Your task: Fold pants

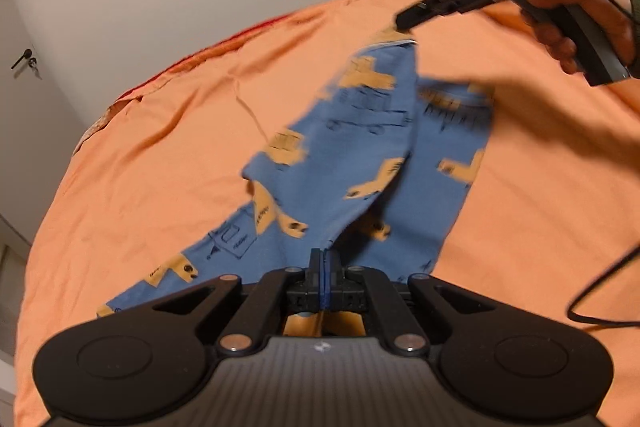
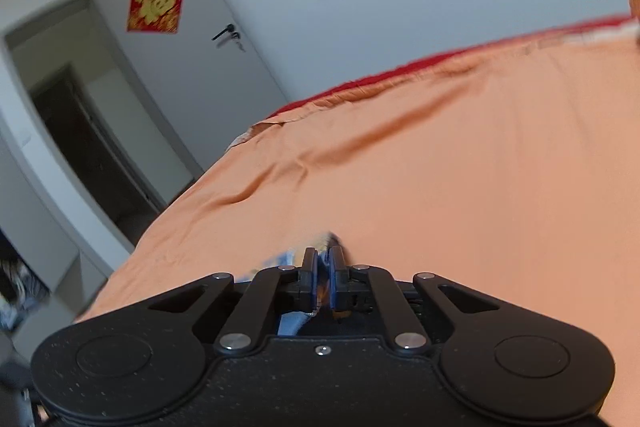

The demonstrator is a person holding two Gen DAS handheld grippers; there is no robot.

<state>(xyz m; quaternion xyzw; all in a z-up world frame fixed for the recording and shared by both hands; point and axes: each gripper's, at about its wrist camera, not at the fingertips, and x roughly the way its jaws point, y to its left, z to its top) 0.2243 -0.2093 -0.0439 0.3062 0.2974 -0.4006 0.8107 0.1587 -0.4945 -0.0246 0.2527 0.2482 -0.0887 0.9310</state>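
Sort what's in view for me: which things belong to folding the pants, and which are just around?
Part of the job:
- pants, blue with orange print
- left gripper, shut on the near edge of the pants
- right gripper, shut on the far edge
- orange bedsheet, the folding surface

Just around:
- door with its handle
- red sign on the door
- black cable

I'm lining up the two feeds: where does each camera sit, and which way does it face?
Left wrist: on the left gripper, shut on the blue pants; looks across the orange bedspread; shows the right gripper and a hand.
Right wrist: on the right gripper, pinching pants fabric; faces the door.
Shared: bedspread, pants, door.
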